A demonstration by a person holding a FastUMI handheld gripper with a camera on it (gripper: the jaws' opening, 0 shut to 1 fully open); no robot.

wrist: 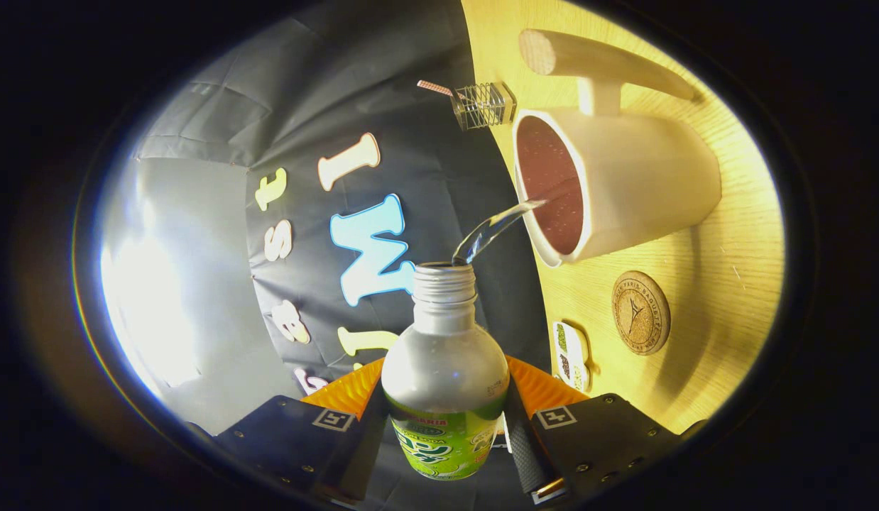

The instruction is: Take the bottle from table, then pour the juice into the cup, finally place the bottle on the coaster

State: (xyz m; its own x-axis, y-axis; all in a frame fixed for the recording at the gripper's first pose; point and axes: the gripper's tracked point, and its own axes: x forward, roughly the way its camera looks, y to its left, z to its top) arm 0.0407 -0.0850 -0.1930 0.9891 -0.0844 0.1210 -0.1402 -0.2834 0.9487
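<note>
My gripper (443, 426) is shut on a clear bottle (443, 376) with a green label, both fingers (526, 443) pressing its sides. The bottle is tipped over on its side, its open threaded neck pointing ahead. A thin stream of clear liquid (493, 231) arcs from the neck into the white cup (624, 191), which stands on the wooden table (723, 298) just beyond the neck. The cup has a long handle and holds dark reddish liquid. A round cork coaster (640, 312) lies on the table beside the cup, nearer to my fingers.
A small wire-frame holder (483, 105) with a striped stick stands at the table's edge past the cup. A small white packet (571, 355) lies near the table edge between the coaster and my fingers.
</note>
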